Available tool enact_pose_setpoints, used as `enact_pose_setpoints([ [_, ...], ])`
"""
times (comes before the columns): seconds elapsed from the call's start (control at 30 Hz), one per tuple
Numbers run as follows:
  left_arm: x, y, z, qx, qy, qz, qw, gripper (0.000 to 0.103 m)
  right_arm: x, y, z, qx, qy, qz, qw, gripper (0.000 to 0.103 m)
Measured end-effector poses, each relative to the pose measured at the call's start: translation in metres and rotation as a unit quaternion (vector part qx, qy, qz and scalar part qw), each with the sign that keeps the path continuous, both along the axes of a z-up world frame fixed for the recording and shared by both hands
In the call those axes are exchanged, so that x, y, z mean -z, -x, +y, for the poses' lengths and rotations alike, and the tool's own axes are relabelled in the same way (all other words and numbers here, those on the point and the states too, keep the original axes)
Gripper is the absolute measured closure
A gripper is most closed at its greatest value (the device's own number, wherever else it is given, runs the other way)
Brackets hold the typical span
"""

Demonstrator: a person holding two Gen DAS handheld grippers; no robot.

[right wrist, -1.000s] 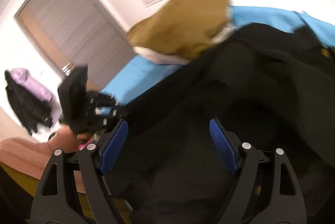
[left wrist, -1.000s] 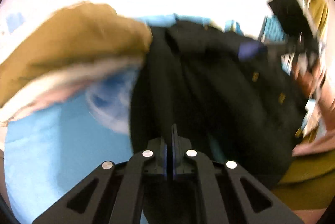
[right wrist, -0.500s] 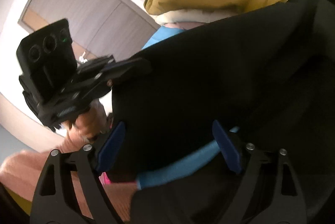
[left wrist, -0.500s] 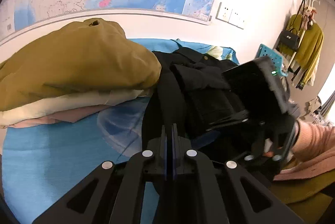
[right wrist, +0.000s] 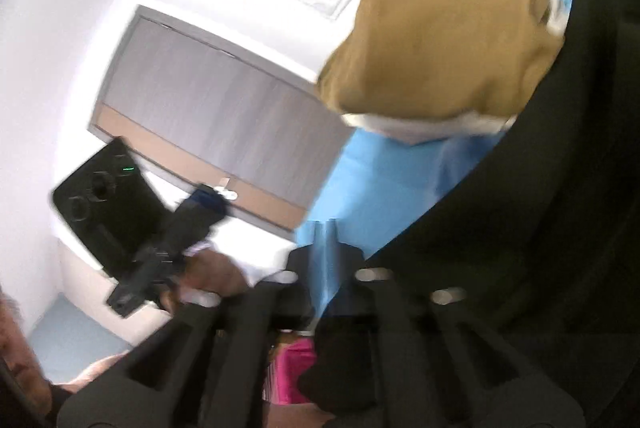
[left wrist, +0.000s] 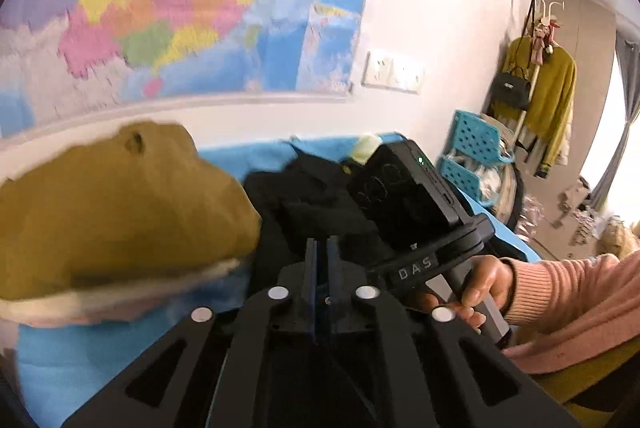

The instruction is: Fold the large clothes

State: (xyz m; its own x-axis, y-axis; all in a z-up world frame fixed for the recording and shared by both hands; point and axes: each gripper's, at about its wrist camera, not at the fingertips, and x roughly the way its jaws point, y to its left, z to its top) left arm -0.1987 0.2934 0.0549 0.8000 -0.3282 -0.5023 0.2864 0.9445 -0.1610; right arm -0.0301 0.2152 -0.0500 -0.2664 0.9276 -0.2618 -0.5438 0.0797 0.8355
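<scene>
A black garment (right wrist: 560, 196) lies crumpled on the blue bed sheet (right wrist: 384, 180) and fills the right of the right wrist view. My right gripper (right wrist: 326, 238) is shut at that garment's near edge, with black cloth bunched under its jaws. In the left wrist view the black garment (left wrist: 320, 196) lies beyond my left gripper (left wrist: 322, 254). Its jaws are opening, a narrow gap shows, and no cloth is between them. The left gripper (right wrist: 212, 198) is also in the right wrist view, lifted off the garment. A hand (left wrist: 480, 284) holds the right gripper's handle.
A pile of folded clothes topped by a mustard garment (left wrist: 120, 208) sits on the sheet beside the black garment. A map (left wrist: 180, 8) covers the wall. Blue baskets (left wrist: 472, 144) and a rack with a yellow sweater (left wrist: 548, 100) stand at the right. A grey door (right wrist: 208, 116) is behind.
My right gripper's jaws went from wide open to shut at the black garment's edge. My left gripper rose and tilted up toward the wall, and its shut jaws parted slightly.
</scene>
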Motion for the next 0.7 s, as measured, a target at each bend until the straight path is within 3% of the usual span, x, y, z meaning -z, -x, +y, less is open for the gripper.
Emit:
enact_pose_setpoints([
  [0.03,0.000,0.002,0.003,-0.010,-0.004,-0.002,0.9999,0.064,-0.003,-0.003,-0.001,0.005,0.010,-0.012,1.000,0.101],
  [0.07,0.000,0.004,0.005,-0.019,-0.010,-0.003,0.9998,0.041,-0.005,-0.004,-0.003,0.006,0.016,-0.017,1.000,0.094],
  [0.1,0.006,0.008,0.008,-0.027,-0.015,-0.005,0.9995,0.039,-0.005,-0.002,-0.013,0.016,0.031,-0.022,0.999,0.085],
  [0.13,0.012,0.009,0.010,-0.024,-0.017,0.006,0.9995,0.039,-0.005,-0.004,-0.020,0.037,0.053,-0.031,0.997,0.047],
  [0.17,0.019,0.008,0.009,-0.027,-0.026,0.021,0.9991,0.038,-0.003,-0.003,-0.026,0.052,0.066,-0.041,0.996,0.030],
  [0.23,0.043,0.006,0.001,-0.032,-0.066,0.062,0.9954,0.038,0.004,0.001,-0.027,0.059,0.101,-0.063,0.991,0.029],
  [0.33,0.082,0.000,-0.019,-0.015,-0.106,0.123,0.9866,0.038,0.020,0.002,-0.020,0.044,0.114,-0.042,0.992,0.029],
  [0.37,0.098,-0.006,-0.027,-0.016,-0.130,0.149,0.9802,0.043,0.022,0.004,-0.019,0.043,0.114,-0.039,0.992,0.029],
  [0.4,0.108,-0.011,-0.030,-0.017,-0.142,0.167,0.9755,0.067,0.024,0.003,-0.019,0.045,0.109,-0.034,0.992,0.029],
  [0.43,0.113,-0.015,-0.031,-0.013,-0.140,0.181,0.9734,0.085,0.026,0.002,-0.021,0.047,0.103,-0.027,0.993,0.029],
  [0.47,0.117,-0.019,-0.030,-0.006,-0.128,0.196,0.9721,0.101,0.026,0.002,-0.024,0.047,0.101,-0.024,0.993,0.029],
  [0.53,0.103,-0.026,-0.024,-0.009,-0.099,0.188,0.9772,0.102,0.021,0.002,-0.031,0.055,0.097,-0.033,0.993,0.029],
  [0.6,0.070,-0.029,-0.011,-0.001,-0.039,0.162,0.9860,0.102,0.011,0.005,-0.040,0.058,0.091,-0.047,0.993,0.029],
  [0.7,0.022,-0.031,0.005,-0.002,0.019,0.117,0.9929,0.102,-0.005,0.016,-0.061,0.057,0.048,-0.049,0.996,0.019],
])
